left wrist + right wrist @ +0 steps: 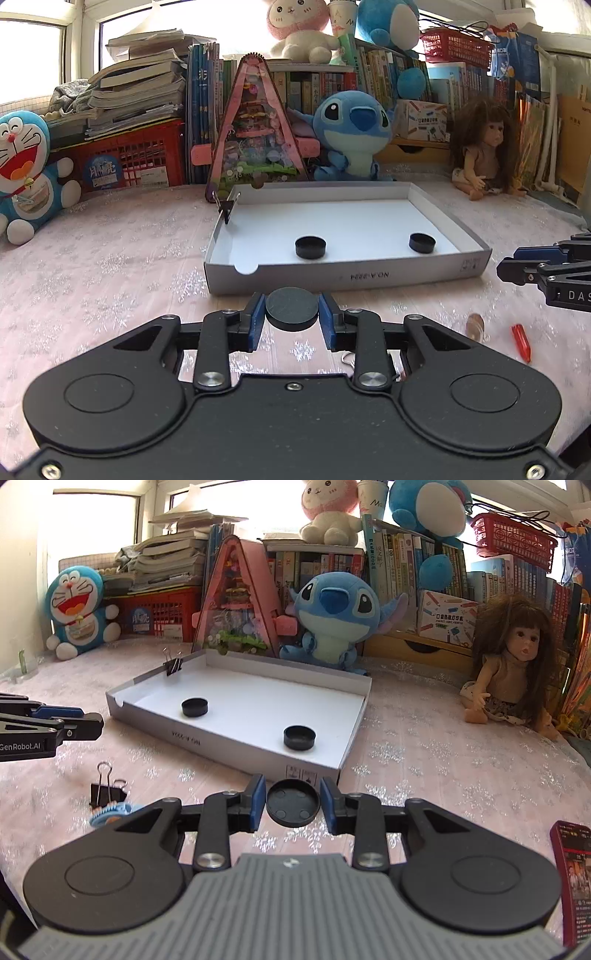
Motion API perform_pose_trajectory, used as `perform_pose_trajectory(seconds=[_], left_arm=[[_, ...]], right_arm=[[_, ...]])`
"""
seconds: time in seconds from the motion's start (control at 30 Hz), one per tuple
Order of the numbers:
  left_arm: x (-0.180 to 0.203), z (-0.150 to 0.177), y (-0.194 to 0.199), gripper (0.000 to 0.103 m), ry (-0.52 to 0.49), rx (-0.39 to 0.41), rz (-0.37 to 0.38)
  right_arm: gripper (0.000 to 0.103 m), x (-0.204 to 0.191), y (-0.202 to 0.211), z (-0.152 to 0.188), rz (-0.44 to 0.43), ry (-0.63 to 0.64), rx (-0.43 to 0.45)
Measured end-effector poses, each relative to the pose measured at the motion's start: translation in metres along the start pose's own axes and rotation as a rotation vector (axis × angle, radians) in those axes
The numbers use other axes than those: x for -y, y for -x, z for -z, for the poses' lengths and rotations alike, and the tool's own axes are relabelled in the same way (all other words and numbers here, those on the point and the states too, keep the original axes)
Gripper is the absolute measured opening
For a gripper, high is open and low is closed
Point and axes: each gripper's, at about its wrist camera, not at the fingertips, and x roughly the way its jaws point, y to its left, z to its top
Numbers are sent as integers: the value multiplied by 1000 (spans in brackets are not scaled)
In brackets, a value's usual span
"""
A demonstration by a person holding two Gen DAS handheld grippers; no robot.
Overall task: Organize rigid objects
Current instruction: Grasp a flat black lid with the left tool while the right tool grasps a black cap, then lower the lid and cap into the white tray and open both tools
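A black round cap (291, 304), flat side up, is held just before the box, with my left gripper (291, 318) shut on it between the blue pads. My right gripper (293, 812) is shut on another black cap (293, 799), hollow side up, near the box's front corner. The shallow white box (347, 275) (229, 744) holds two more black caps (311, 246) (422, 242), seen in the right wrist view as a left cap (195, 706) and a right cap (299, 737). A binder clip (226, 211) (173, 665) grips its left wall. Each gripper shows at the edge of the other's view.
A loose binder clip (105, 790) and a blue gear toy (110, 812) lie on the pink cloth at the left. A red crayon (521, 341) and a small brown object (475, 325) lie at the right, near a red phone (570, 878). Plush toys, a doll (517, 664) and books line the back.
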Motion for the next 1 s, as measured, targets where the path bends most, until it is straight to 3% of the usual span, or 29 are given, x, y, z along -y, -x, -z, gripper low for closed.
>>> perform_pose_trajectory(seconds=[0.7,0.83,1.0], left_arm=[[-16,-51,-64,29,82,40,-42],[-18,-54,-83,29,83,31,-54],[-14,-55,-101,29,76,25,-45]], right_arm=[[38,8,-51,-53,-72,-139,15],[38,10,-69,-54,-101,-213,7],[38,2,-89,-47,-113,-212,16]])
